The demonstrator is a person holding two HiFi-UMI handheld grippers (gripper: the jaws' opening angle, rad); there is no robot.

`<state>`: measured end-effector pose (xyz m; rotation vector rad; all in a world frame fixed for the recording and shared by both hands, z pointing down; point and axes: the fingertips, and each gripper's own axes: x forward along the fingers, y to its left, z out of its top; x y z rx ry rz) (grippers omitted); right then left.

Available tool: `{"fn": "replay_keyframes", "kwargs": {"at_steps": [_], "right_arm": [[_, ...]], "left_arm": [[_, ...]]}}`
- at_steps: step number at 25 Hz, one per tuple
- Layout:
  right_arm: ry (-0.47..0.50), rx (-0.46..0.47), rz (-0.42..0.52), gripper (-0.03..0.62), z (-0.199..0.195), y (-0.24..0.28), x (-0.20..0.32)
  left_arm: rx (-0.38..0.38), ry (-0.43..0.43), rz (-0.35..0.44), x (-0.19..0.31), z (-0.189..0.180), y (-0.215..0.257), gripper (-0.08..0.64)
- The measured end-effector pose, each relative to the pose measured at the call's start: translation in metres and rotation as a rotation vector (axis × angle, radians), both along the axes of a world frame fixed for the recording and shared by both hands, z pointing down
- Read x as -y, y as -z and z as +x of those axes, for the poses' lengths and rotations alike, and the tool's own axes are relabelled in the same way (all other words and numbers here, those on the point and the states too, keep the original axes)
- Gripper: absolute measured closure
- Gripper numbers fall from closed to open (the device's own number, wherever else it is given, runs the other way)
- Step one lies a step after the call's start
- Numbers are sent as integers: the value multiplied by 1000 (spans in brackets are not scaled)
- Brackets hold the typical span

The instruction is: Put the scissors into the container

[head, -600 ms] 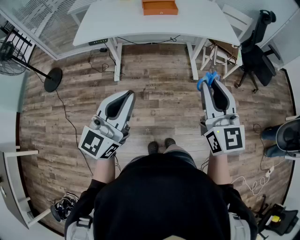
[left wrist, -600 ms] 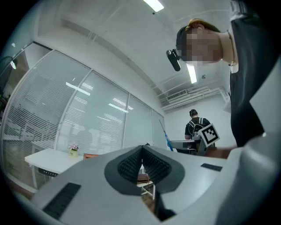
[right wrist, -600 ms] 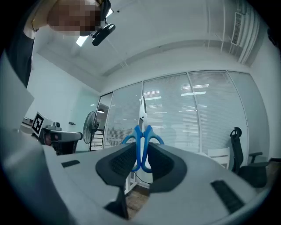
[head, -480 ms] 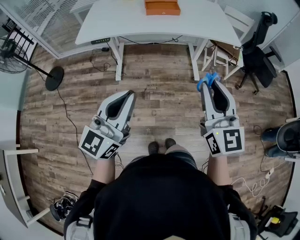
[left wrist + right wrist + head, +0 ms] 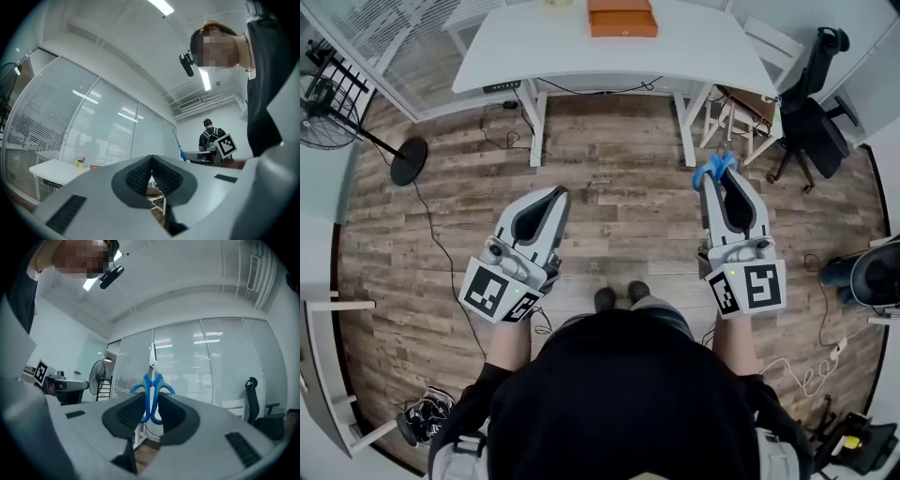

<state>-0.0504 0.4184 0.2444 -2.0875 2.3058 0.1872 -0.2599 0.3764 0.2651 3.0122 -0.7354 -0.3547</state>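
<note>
Blue-handled scissors (image 5: 715, 170) stick out of my right gripper (image 5: 719, 176), which is shut on their handles (image 5: 152, 390); the blades point up and away in the right gripper view. My left gripper (image 5: 557, 193) is shut with nothing in it, its pads meeting (image 5: 152, 161). Both grippers hang over the wooden floor in front of the person. The orange container (image 5: 622, 18) sits on the white table (image 5: 534, 47) at the top of the head view, well ahead of both grippers.
A standing fan (image 5: 321, 101) is at the far left. A black office chair (image 5: 813, 122) and a white stool (image 5: 741, 105) stand right of the table. Cables lie on the floor. Another person (image 5: 211, 138) stands in the distance.
The table and orange container have slid slightly lower in the head view. Both grippers keep their pose, the right one still closed on the scissors.
</note>
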Motion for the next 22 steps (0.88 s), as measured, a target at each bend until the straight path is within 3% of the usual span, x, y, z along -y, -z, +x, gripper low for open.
{"fn": "replay_keyframes", "kwargs": {"at_steps": [10,22], "right_arm": [[-21,19,13,499,-17,6,-10],[-46,45,-17,499,-14,-4,-16]], "left_arm": [[-12,-25,1,-4,-19,1,548],[-7,-57,-2,1,-14,-4,548]]}}
